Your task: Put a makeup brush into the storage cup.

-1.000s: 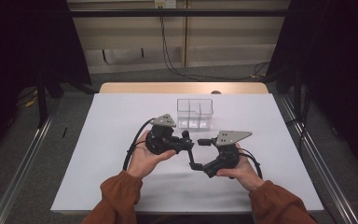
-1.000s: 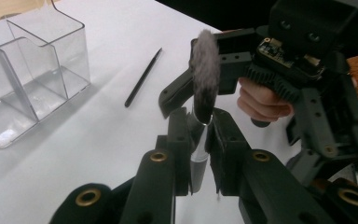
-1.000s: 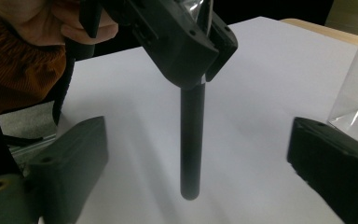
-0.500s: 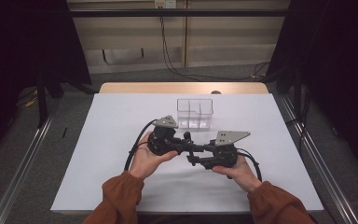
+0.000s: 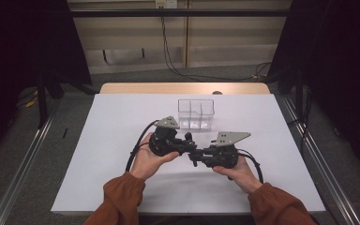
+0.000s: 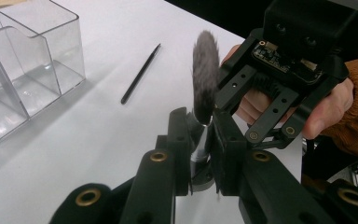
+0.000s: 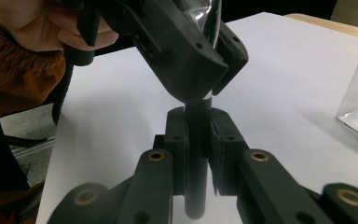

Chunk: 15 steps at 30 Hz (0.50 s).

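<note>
Both jaws tight on brush (image 6: 204, 79)

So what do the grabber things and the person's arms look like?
Both are black, blocky tools. The left gripper and the right gripper each carry a grey three-cornered plate on top and trail a black cable. Brass-coloured rivets dot the jaw arms. The sleeves are rust-orange with ribbed cuffs.

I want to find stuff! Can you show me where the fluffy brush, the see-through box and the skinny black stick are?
fluffy brush (image 6: 205, 70), left gripper view, on its grey bristle head.
see-through box (image 6: 42, 56), left gripper view, on its clear front wall.
skinny black stick (image 6: 140, 74), left gripper view, on the middle of its shaft.
</note>
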Tool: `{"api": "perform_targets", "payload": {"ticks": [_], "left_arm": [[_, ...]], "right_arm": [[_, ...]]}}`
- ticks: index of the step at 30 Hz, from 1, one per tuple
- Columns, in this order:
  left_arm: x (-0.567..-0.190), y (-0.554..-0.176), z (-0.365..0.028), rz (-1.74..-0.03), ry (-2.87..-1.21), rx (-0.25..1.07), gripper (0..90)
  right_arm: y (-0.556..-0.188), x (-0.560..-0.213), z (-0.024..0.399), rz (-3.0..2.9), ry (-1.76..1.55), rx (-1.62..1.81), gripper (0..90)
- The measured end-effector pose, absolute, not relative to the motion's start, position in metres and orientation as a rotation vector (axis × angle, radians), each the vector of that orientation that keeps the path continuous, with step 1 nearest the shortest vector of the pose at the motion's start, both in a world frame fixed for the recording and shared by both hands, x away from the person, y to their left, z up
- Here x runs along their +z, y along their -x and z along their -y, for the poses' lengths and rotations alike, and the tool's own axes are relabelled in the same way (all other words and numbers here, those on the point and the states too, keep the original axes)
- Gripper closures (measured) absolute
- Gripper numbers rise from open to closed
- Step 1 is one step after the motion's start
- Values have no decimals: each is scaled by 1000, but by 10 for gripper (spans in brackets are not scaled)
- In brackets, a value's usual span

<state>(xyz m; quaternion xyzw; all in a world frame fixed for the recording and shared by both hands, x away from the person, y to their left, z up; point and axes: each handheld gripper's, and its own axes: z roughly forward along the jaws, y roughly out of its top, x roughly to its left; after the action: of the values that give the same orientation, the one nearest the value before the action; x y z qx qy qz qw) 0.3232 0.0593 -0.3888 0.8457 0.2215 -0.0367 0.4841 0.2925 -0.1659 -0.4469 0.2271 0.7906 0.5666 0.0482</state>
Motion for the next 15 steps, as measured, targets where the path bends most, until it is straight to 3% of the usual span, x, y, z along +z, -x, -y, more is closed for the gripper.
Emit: {"api": "perform_targets", "payload": {"ticks": [15], "left_arm": [[-391, -320, -60, -540, -2021, -60, 780]], "right_arm": [[-291, -445, 168, -2396, -688, 1719, 798]]}}
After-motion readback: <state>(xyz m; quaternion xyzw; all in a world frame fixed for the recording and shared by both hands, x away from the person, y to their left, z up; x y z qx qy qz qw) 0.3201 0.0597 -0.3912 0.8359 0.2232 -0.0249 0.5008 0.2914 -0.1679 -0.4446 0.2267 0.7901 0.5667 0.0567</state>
